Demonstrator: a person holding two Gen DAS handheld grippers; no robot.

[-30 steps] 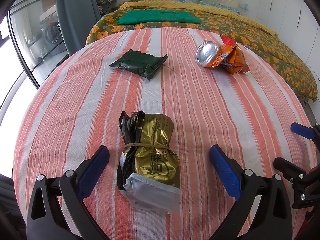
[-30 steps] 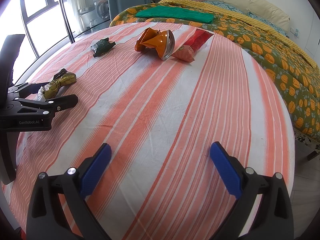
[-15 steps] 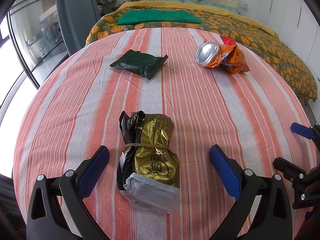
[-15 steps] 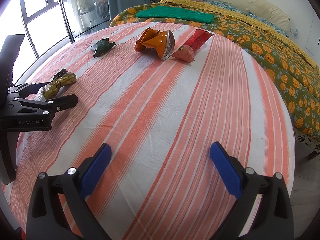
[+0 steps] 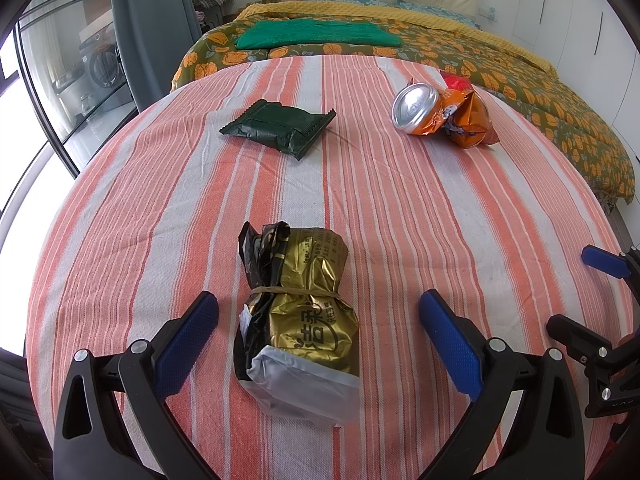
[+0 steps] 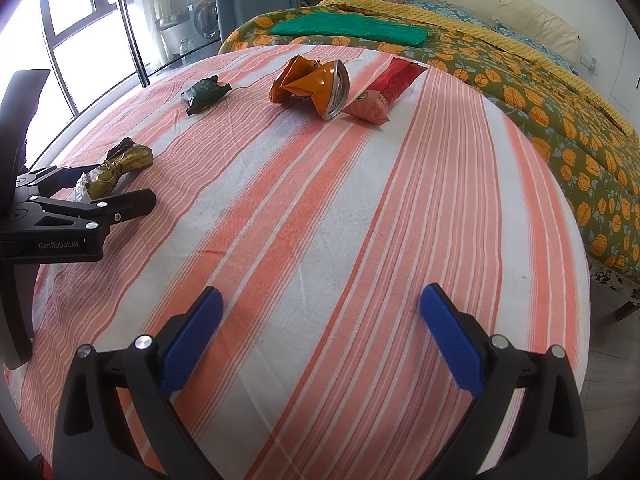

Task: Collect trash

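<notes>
**Nothing has moved on the striped table**

Nothing has moved since the earlier pictures: both tongs and all the trash sit in the same spots.

A round table [image 5: 400, 208] wears a soft woven cloth with orange and white stripes. Four bits of trash lie on it. Close to the left gripper [image 5: 316, 334] is a shiny gold packet [image 5: 310, 304]. It is crinkly, with a thin band tied round its middle, black foil at one side and a pale plastic end facing the camera. It lies on the cloth right between the two blue fingers [image 5: 186, 342], which are spread wide and do not touch it. The finger pads look bumpy, like rubber.

Farther back lies a flat dark green wrapper [image 5: 280, 126] with zigzag ends. Off to the right is a squashed orange can [image 5: 424, 110], its round silver end shining. A red packet [image 6: 384, 88] lies flat just beside the can.

The right gripper [image 6: 318, 334] hangs low over a bare part of the cloth, well apart from all the trash. Its blue fingers are spread wide too, with nothing between them. From its camera, the left gripper shows at the left edge, pointing at the gold packet.

Behind the table is a bed [image 5: 520, 68] with an orange flower cover and a folded green cloth [image 5: 316, 34] on top.
</notes>
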